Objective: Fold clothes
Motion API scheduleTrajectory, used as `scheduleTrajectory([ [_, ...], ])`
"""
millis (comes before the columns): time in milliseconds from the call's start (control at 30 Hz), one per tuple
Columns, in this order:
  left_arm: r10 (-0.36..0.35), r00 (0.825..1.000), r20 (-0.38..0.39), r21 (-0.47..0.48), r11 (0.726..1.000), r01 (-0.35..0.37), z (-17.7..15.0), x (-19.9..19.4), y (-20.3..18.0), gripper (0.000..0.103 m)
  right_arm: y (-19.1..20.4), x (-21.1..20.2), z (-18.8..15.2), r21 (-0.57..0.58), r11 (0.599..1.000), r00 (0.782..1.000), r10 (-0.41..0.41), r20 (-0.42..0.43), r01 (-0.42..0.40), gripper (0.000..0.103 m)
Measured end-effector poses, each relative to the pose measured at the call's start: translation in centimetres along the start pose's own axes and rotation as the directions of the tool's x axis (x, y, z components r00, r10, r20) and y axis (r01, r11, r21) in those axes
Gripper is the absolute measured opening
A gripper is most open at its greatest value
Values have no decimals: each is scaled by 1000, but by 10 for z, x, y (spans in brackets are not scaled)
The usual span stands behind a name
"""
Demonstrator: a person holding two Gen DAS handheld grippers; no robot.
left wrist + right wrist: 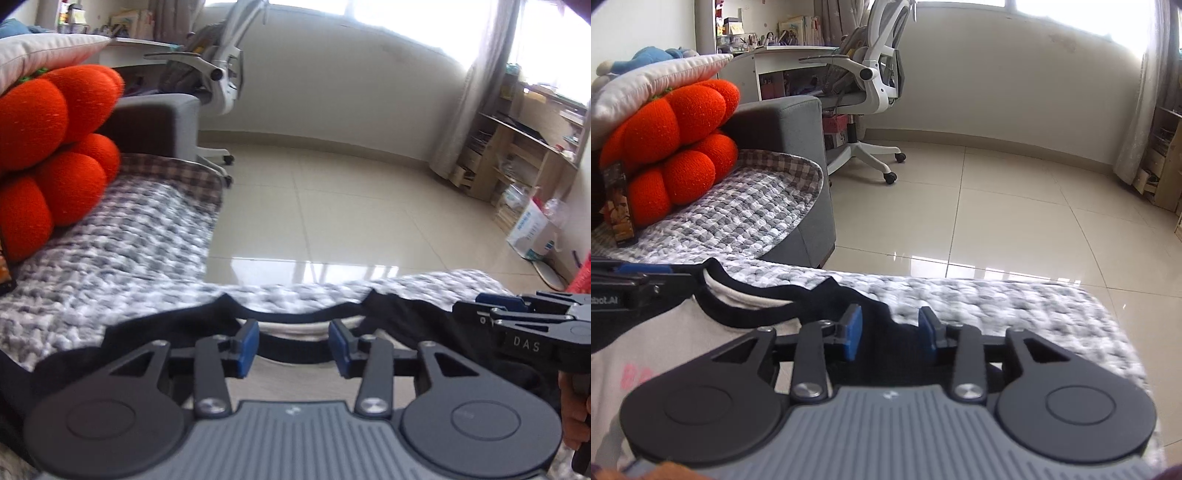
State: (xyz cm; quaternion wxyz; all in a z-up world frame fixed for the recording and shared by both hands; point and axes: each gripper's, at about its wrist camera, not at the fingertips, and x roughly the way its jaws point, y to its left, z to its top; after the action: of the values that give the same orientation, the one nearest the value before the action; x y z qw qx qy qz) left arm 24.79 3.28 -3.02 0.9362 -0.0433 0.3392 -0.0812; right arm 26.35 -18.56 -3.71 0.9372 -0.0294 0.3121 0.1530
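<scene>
Since the black-and-cream raglan t-shirt point(406, 321) lies flat on the grey checked quilted sofa cover point(122, 236), both grippers look done with it. Left gripper point(293, 347) and right gripper point(891, 334) sit partly open, pads off the cloth, probably freeing it to rest.

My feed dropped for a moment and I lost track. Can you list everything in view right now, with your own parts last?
garment: one, pale with black collar and sleeves, flat on the cover, under both tools.
sofa cover: one, grey-white check, over the seat.
sofa arm: one, grey, far end.
orange cushions: two, stacked, far left.
pale pillow: one, on the cushions.
office chair: one, white-grey, by the desk.
desk: one, white, cluttered.
wooden shelves: one unit, right wall.
floor: pale tiles.
left tool: blue pads apart, over the collar.
right tool: blue pads apart, over a black sleeve.
hand: one, gripping the right tool's handle.
</scene>
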Motion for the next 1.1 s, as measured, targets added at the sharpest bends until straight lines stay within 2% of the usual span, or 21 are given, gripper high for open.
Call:
scheduleTrajectory([
  [333, -98, 994, -45, 89, 991, 102, -9, -9, -81, 48, -61, -68, -20, 41, 998, 999, -45, -16, 45, 42],
  [600, -206, 974, -95, 95, 972, 214, -23, -5, -124, 48, -108, -106, -44, 143, 989, 999, -45, -13, 46, 50],
  [700, -261, 959, -110, 129, 953, 274, -28, -4, -142, 49, -125, -118, -58, 190, 980, 999, -49, -17, 52, 51],
  [833, -342, 929, -143, 189, 911, 365, -39, -2, -167, 56, -144, -134, -82, 255, 965, 998, -58, -16, 61, 52],
  [933, -380, 912, -157, 240, 881, 408, -47, 2, -184, 58, -155, -142, -103, 314, 948, 999, -51, -17, 54, 53],
  [1100, -421, 893, -158, 284, 847, 449, -57, 16, -200, 58, -167, -138, -131, 446, 895, 1000, 27, -4, -22, 53],
])
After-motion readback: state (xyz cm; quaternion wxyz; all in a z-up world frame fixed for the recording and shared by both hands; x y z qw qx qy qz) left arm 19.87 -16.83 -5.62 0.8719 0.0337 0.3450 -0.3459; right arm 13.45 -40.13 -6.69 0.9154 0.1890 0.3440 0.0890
